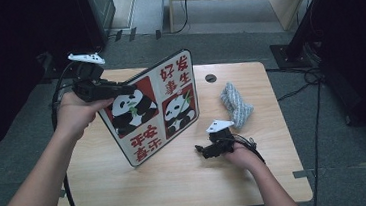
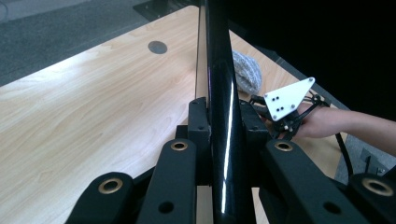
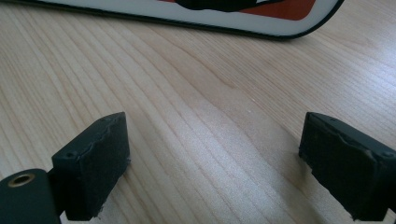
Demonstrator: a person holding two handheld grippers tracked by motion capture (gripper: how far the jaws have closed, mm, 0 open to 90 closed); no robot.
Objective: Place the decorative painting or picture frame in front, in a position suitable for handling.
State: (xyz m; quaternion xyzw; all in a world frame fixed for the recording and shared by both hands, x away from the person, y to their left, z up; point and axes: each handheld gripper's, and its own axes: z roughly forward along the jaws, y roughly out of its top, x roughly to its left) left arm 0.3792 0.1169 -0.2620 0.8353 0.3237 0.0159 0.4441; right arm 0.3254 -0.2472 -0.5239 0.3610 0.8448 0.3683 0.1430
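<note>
A flat board (image 1: pixel 157 105) printed with two pandas and red Chinese characters stands tilted on its lower edge on the wooden table (image 1: pixel 178 183). My left gripper (image 1: pixel 119 90) is shut on the board's upper left edge. In the left gripper view, the board's black rim (image 2: pixel 219 93) runs edge-on between the pads of that gripper (image 2: pixel 222 119). My right gripper (image 1: pixel 202 150) rests low on the table just right of the board's lower corner, open with nothing between its jaws (image 3: pixel 212 140). The board's white-bordered edge (image 3: pixel 210 16) lies ahead of it.
A crumpled grey cloth (image 1: pixel 236 106) lies at the right of the table, also seen past the board (image 2: pixel 245 70). A round cable hole (image 1: pixel 210 78) sits near the far edge. The right gripper's white plate (image 2: pixel 287 98) shows beyond the board. Dark furniture and cables surround the table.
</note>
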